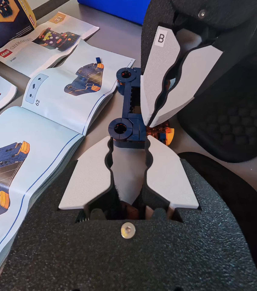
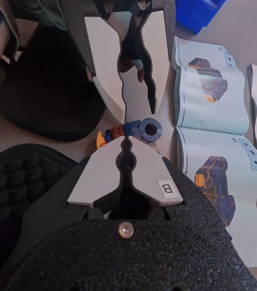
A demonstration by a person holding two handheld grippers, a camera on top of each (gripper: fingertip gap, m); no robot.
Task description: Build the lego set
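The dark blue lego model [image 1: 131, 100] lies on the grey table [image 1: 121, 39]. It has two round ring ends, clear orange bricks and an orange curved piece [image 1: 170, 133] on its side. My left gripper [image 1: 129, 137] is open, and its fingertips flank the model's near end. My right gripper [image 1: 148, 125] comes down from the upper right with its jaws together, tips against the model by the clear orange bricks. In the right wrist view the right gripper [image 2: 125, 138] meets the model [image 2: 146, 130], with the left gripper [image 2: 138, 117] opposite. Whether the right tips pinch anything is hidden.
An open instruction booklet [image 1: 53, 126] lies left of the model and also shows in the right wrist view [image 2: 211, 110]. More booklets and the set's box [image 1: 6, 14] lie beyond it. A blue bin [image 1: 113, 9] stands at the back. A black padded cushion [image 1: 227, 126] lies to the right. My left and right fingertips are right by each other.
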